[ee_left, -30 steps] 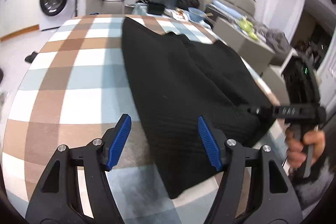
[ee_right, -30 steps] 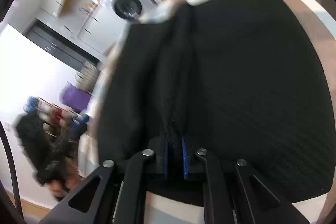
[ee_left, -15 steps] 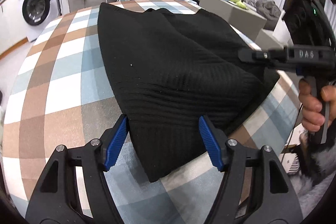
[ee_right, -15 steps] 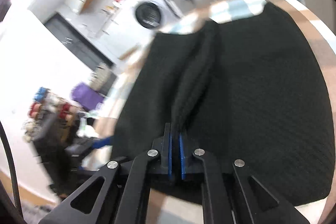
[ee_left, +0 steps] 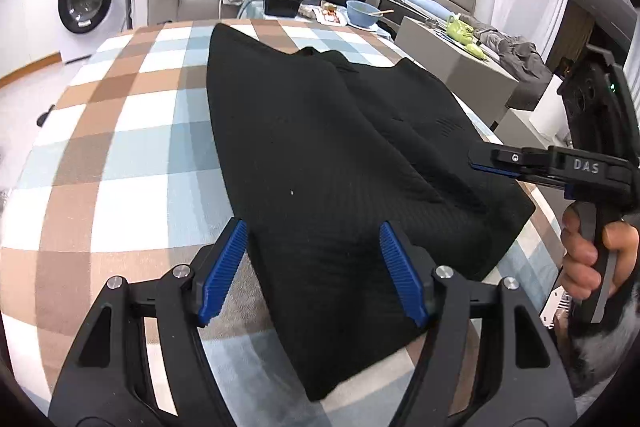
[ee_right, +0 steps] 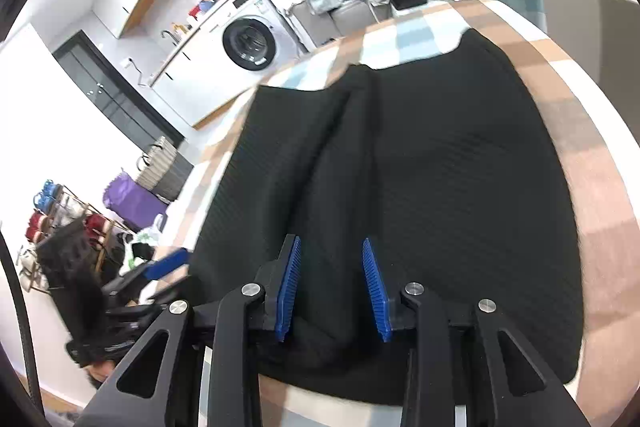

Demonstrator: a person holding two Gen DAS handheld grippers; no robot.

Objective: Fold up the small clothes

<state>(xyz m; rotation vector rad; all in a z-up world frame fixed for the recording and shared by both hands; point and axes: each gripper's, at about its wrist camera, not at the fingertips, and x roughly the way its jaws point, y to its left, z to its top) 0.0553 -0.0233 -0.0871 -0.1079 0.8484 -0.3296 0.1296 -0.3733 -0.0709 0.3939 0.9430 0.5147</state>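
Because the checked bench [ee_left: 120,131] gives a flat base for folding, the black garment [ee_left: 320,163] lies spread across it, one side doubled over along a ridge. At its near corner the left hand-held gripper [ee_left: 312,271] straddles the hem, jaws apart. Over the ridge, the right hand-held gripper [ee_right: 330,287] has just been opening, its pads off the cloth below.

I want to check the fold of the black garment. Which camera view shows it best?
The left wrist view: the black garment lies whole on the checked tablecloth, every edge visible. The right wrist view shows its ridge, but its near edge is hidden.
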